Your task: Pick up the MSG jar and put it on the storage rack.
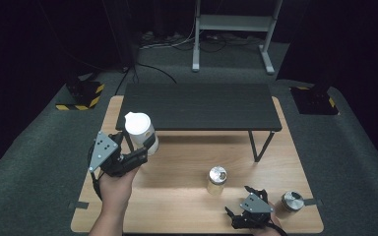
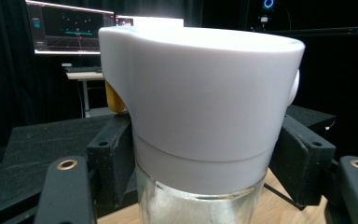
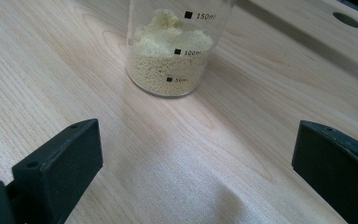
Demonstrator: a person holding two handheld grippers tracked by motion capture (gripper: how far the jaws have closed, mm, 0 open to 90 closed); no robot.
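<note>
Dark curtains and grey carpet are surrounding a pale wooden table (image 1: 177, 167), and a low black shelf (image 1: 202, 105) is standing across its far half.

At about nine o'clock on the table, the left gripper (image 1: 145, 147) is clamping a glass jar with a white pour-spout lid (image 1: 139, 129). Its jaws are pressing on the jar from both sides just under the lid, as the left gripper view is showing: the lid (image 2: 200, 98) is sitting above the black pads and clear glass is running down below them. Gripping at the neck is probably keeping the spout free and the jar easy to tip. The jar is looking lifted clear of the wood, just in front of the shelf's left edge and roughly upright.

At about five o'clock, the right gripper (image 1: 243, 216) is lying low over the table with its jaws standing wide and nothing between them. Its own view is looking along the wood at a marked glass beaker (image 3: 177, 51) partly filled with pale yellow grains. From above, this beaker (image 1: 217, 180) is standing near the table's middle, at about eleven o'clock from the right gripper and well apart from the held jar. My guess is that the open hand is waiting to steady it.

Just beside the right gripper, at its three o'clock, a small jar with a metal lid (image 1: 290, 201) is standing untouched.
</note>
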